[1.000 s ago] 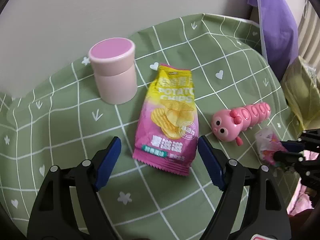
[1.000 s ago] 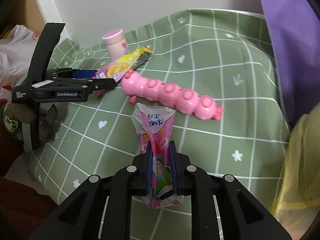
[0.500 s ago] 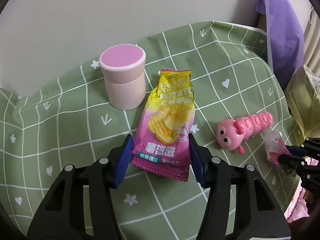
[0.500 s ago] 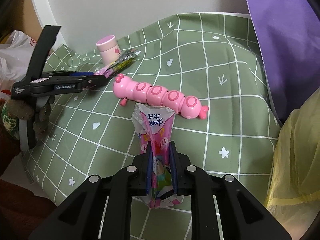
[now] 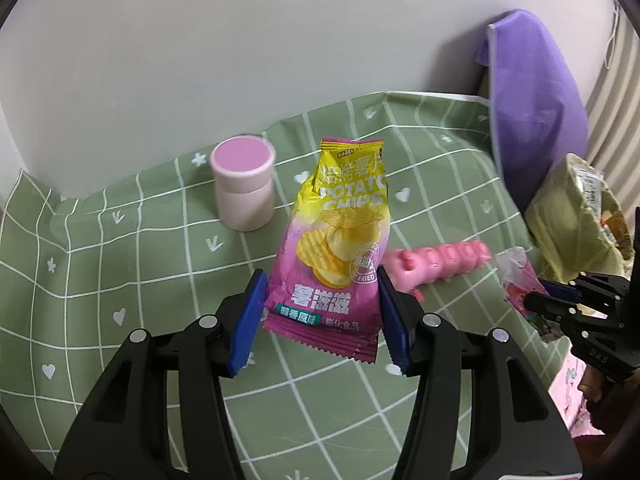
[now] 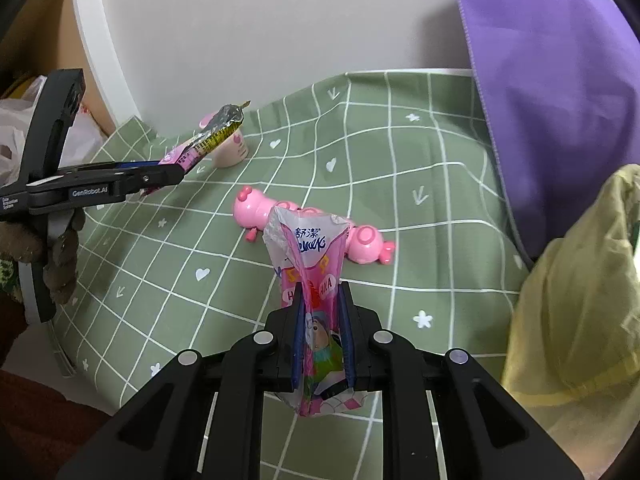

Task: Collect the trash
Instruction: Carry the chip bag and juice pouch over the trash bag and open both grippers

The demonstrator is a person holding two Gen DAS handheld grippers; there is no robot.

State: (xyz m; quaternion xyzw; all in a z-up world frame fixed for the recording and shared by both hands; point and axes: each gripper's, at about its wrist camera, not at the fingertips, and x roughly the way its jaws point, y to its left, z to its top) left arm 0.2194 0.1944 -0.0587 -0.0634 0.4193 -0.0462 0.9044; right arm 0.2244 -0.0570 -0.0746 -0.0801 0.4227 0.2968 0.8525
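Since a second ago the left gripper (image 5: 320, 316) has closed its jaws on the potato chips bag (image 5: 336, 248) and lifted it off the desk (image 5: 160, 272). The right gripper (image 6: 322, 336) stays clamped on the pink tissue packet (image 6: 310, 264). The chips bag is pinched only by its edges and could slip out before it reaches the yellow trash bag (image 6: 580, 300).

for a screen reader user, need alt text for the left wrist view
The left gripper holds a pink and yellow chip bag lifted off a green checked tablecloth. Behind stand a pink jar and a pink caterpillar toy.
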